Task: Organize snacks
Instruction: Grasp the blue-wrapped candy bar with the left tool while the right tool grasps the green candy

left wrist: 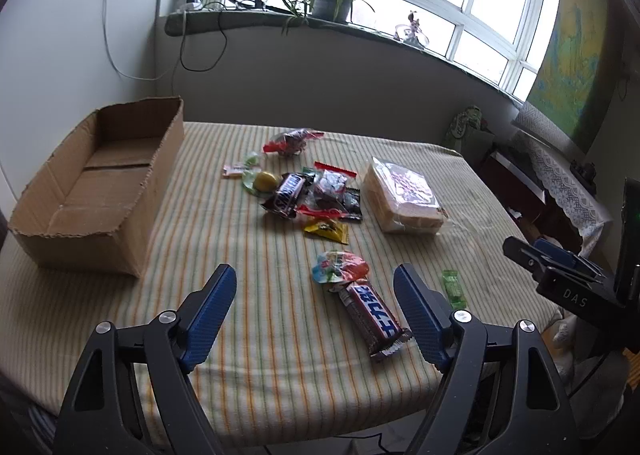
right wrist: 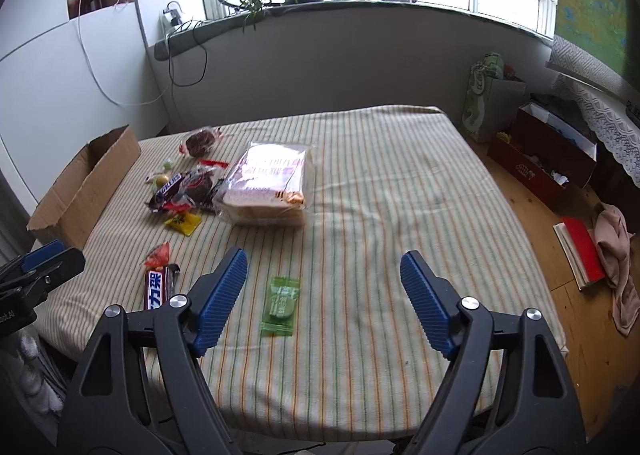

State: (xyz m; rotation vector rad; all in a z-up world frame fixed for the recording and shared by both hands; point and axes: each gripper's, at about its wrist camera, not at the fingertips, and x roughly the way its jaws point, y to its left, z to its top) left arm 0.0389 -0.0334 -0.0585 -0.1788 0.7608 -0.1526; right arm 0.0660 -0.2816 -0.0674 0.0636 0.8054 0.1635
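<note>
Several wrapped snacks lie on a striped table cloth [left wrist: 248,335]. A pile in the middle holds a Snickers bar [left wrist: 286,193], a yellow packet [left wrist: 326,231] and a bagged loaf of bread [left wrist: 402,195]. Nearer lie a colourful sweet packet [left wrist: 340,267], a brown chocolate bar [left wrist: 374,319] and a small green packet [right wrist: 280,305]. An empty cardboard box [left wrist: 100,191] stands at the left. My left gripper [left wrist: 314,313] is open above the near table edge, the chocolate bar just right of its middle. My right gripper [right wrist: 324,297] hangs open, nothing touching its pads, the green packet below its left finger.
Beyond the table runs a window sill with a potted plant [left wrist: 332,1] and cables. To the right, on the wooden floor, stand a dark red box [right wrist: 544,159], a red book [right wrist: 582,253] and a crumpled cloth [right wrist: 616,255]. The right gripper's side [left wrist: 560,275] shows in the left wrist view.
</note>
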